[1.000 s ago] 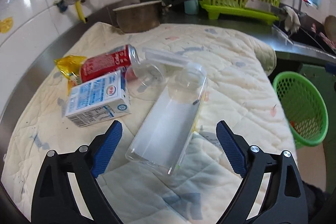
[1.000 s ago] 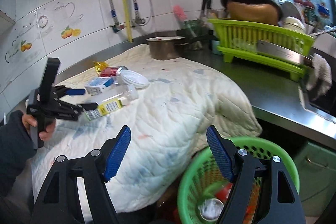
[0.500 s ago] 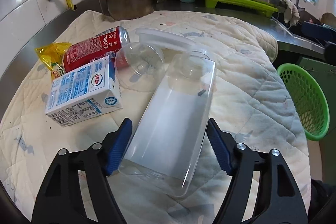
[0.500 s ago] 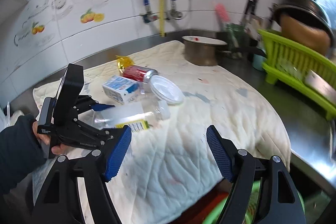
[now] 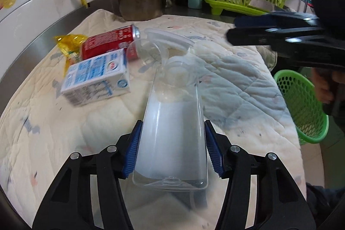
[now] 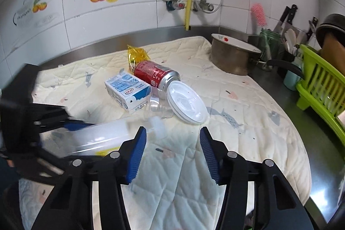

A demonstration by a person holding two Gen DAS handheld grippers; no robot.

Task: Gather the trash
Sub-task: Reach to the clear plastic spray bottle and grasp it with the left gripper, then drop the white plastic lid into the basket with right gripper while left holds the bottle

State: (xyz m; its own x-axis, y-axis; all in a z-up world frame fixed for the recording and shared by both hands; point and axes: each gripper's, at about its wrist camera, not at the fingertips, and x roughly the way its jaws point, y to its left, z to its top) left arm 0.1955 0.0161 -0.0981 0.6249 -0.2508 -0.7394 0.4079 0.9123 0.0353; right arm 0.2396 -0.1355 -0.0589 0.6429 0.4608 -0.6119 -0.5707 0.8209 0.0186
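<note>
My left gripper is shut on a clear plastic bottle, its blue pads pressed on both sides near the base; the bottle also shows in the right wrist view. On the quilted cloth lie a blue-white milk carton, a red cola can, a yellow wrapper, a clear cup and a white lid. My right gripper is open and empty above the cloth, just short of the lid. It shows at the right of the left wrist view.
A green mesh basket stands off the counter's right edge. A metal pot, a knife holder and a green dish rack stand at the back right. A tiled wall with pipes runs behind the counter.
My left gripper closed onto the bottle. My right gripper swung away from the basket to over the cloth, facing the trash pile.
</note>
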